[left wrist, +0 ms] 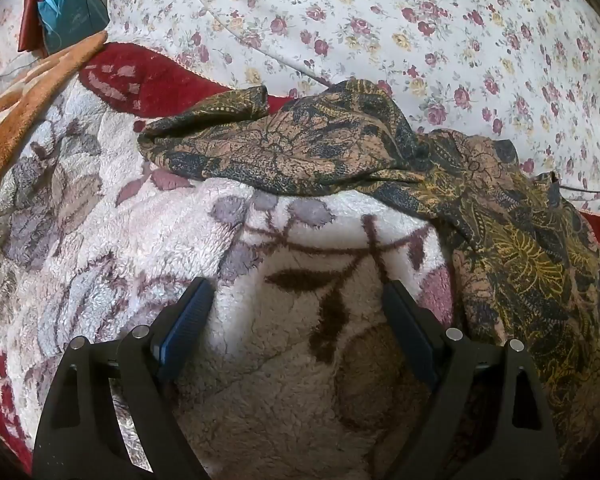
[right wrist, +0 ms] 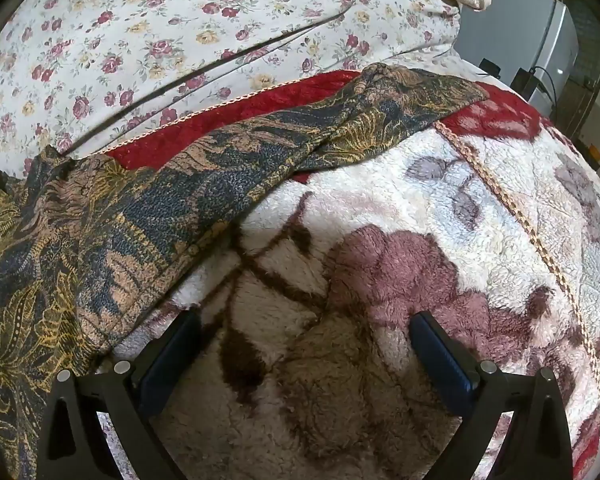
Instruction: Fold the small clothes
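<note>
A dark batik garment [left wrist: 340, 148] with gold, tan and blue-black leaf print lies crumpled on a fluffy flowered blanket [left wrist: 100, 220]. In the left wrist view it runs from the upper middle down the right side. My left gripper [left wrist: 296, 292] is open and empty, above bare blanket, below and left of the garment. In the right wrist view the garment [right wrist: 140, 208] stretches from the lower left up to the upper right. My right gripper [right wrist: 306, 320] is open and empty over the blanket [right wrist: 420, 272]; its left finger [right wrist: 172, 344] is close to the garment's hem.
A white sheet with small roses [left wrist: 420, 20] covers the far side; it also shows in the right wrist view [right wrist: 180, 32]. A teal and red bundle [left wrist: 64, 12] sits at the far left. A white appliance [right wrist: 540, 48] stands beyond the bed's right edge.
</note>
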Demonstrator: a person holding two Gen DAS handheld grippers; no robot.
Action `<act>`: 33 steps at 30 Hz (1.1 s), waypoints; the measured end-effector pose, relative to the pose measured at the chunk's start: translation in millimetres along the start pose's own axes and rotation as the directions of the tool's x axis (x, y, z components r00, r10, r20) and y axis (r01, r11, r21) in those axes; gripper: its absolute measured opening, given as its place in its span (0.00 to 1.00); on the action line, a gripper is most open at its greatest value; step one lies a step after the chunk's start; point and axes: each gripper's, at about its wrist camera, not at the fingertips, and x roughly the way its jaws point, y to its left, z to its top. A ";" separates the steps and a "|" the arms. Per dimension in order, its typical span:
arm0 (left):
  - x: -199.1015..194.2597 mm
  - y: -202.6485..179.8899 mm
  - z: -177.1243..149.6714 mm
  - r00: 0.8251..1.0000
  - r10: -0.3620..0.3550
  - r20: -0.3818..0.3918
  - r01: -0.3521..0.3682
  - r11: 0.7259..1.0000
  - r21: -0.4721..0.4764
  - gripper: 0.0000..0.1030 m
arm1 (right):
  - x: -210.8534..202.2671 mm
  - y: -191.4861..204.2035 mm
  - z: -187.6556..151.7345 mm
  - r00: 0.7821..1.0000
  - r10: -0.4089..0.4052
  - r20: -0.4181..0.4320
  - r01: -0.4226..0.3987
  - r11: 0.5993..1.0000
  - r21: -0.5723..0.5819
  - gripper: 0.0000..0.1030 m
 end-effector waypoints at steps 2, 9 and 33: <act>0.0 -0.1 0.0 1.000 -0.001 -0.001 0.001 1.000 -0.001 0.85 | 0.0 0.5 -0.1 1.000 -0.009 0.001 0.009 1.000 -0.007 1.00; -0.1 0.1 0.0 1.000 -0.002 -0.003 0.002 1.000 -0.001 0.85 | -0.4 1.2 -0.6 1.000 -0.018 0.004 0.018 1.000 -0.013 1.00; -132.6 -2.4 44.8 0.992 -0.068 0.102 0.066 0.997 0.028 0.85 | -110.6 -4.9 -18.8 0.967 0.256 -0.018 -0.254 0.945 -0.207 1.00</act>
